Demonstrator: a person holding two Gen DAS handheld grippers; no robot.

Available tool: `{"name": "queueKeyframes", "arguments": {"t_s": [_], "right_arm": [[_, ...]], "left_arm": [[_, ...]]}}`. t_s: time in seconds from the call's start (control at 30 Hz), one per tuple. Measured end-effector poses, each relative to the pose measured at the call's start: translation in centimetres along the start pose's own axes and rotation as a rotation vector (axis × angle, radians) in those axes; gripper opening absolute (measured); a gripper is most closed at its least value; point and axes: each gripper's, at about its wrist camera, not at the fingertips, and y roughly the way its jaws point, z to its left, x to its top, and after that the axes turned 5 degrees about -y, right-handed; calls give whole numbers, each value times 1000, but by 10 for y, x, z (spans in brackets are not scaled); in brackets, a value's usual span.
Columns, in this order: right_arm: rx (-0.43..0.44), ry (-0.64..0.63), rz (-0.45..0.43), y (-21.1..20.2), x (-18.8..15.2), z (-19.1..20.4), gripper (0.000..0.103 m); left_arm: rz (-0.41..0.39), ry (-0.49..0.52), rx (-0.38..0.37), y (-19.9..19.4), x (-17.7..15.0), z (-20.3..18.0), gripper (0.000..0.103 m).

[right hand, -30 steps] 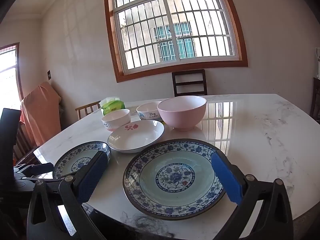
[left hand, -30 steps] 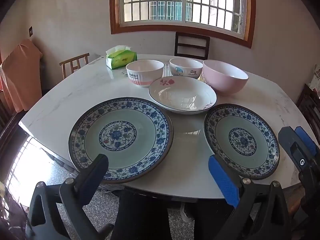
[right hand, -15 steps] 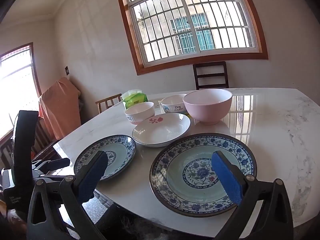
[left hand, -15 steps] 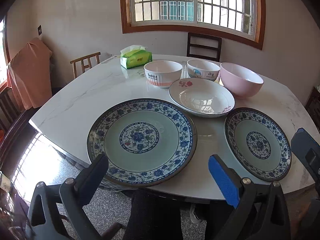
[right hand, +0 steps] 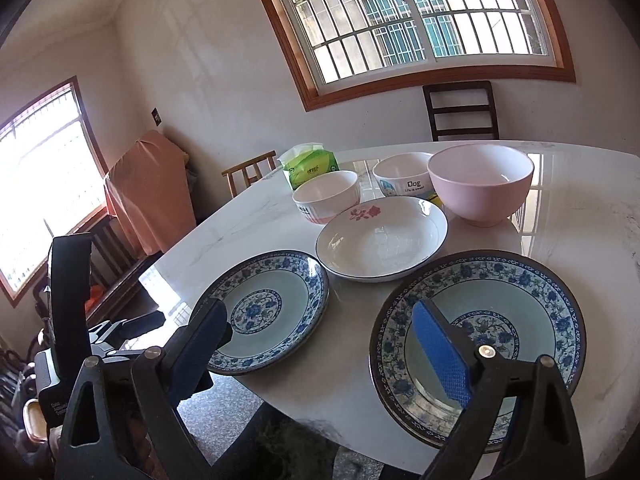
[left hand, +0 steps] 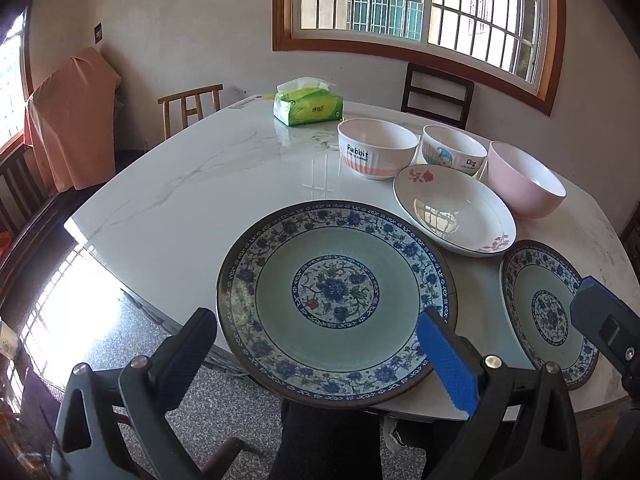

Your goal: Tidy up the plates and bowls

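Observation:
Two blue-patterned plates lie at the near edge of a white marble table (left hand: 208,184): a left plate (left hand: 336,300) (right hand: 264,308) and a right plate (left hand: 548,312) (right hand: 480,340). Behind them sit a white rose dish (left hand: 454,210) (right hand: 382,238), a "Rabbit" bowl (left hand: 376,148) (right hand: 326,196), a "Dog" bowl (left hand: 454,154) (right hand: 402,178) and a pink bowl (left hand: 526,184) (right hand: 480,184). My left gripper (left hand: 320,352) is open and empty, hovering at the left plate's near rim. My right gripper (right hand: 320,344) is open and empty, its blue pad above the right plate.
A green tissue pack (left hand: 308,106) (right hand: 310,164) sits at the table's far side. Wooden chairs (left hand: 438,94) (left hand: 190,106) stand around the table. An orange-draped chair (right hand: 148,192) stands by the left wall. The floor shows below the table edge.
Both grippers have swung left, so the dishes shift right in both views. The left gripper has come closer to the left plate. Both stay open and empty.

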Motion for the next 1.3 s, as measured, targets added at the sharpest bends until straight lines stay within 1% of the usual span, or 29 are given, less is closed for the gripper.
{"name": "queueKeyframes", "arguments": {"t_s": [0.1, 0.17, 0.23, 0.37, 0.63, 0.83, 0.87, 1.03, 1.07, 1.1, 1.13, 1.17, 1.2, 1.23, 1.27, 1.3], "right_arm": [[27, 12, 38, 13, 3, 4, 92], [42, 23, 75, 23, 5, 6, 88], [60, 38, 112, 37, 6, 7, 81], [80, 79, 178, 59, 5, 7, 75], [63, 90, 240, 84, 4, 6, 74], [60, 99, 294, 102, 0, 6, 74], [61, 101, 303, 105, -1, 7, 74], [69, 102, 341, 118, -5, 9, 74], [71, 102, 349, 120, -5, 10, 74], [75, 104, 356, 122, -6, 10, 74], [77, 109, 361, 124, -7, 10, 74], [80, 113, 368, 126, -8, 10, 74], [82, 116, 376, 128, -8, 11, 74], [81, 117, 383, 130, -9, 11, 75], [74, 110, 381, 131, -9, 12, 74], [73, 103, 381, 132, -8, 13, 74]], "left_arm": [[16, -11, 1, 8, 6, 9, 102], [28, -25, 5, 13, 9, 16, 102], [42, -37, 3, 19, 13, 24, 102], [76, -62, 6, 31, 17, 35, 102], [122, -69, 16, 52, 22, 43, 102], [129, -56, 32, 62, 22, 46, 101], [136, -57, 28, 64, 21, 48, 99], [155, -54, 14, 72, 21, 49, 99], [157, -52, 11, 73, 20, 50, 94], [165, -50, 10, 75, 20, 50, 82], [183, -51, 5, 78, 19, 51, 76], [208, -58, -4, 83, 19, 52, 65], [205, -76, -27, 83, 19, 55, 63], [201, -79, -18, 83, 20, 57, 60], [197, -76, -18, 82, 22, 58, 55], [197, -75, -18, 81, 22, 59, 54]]}}
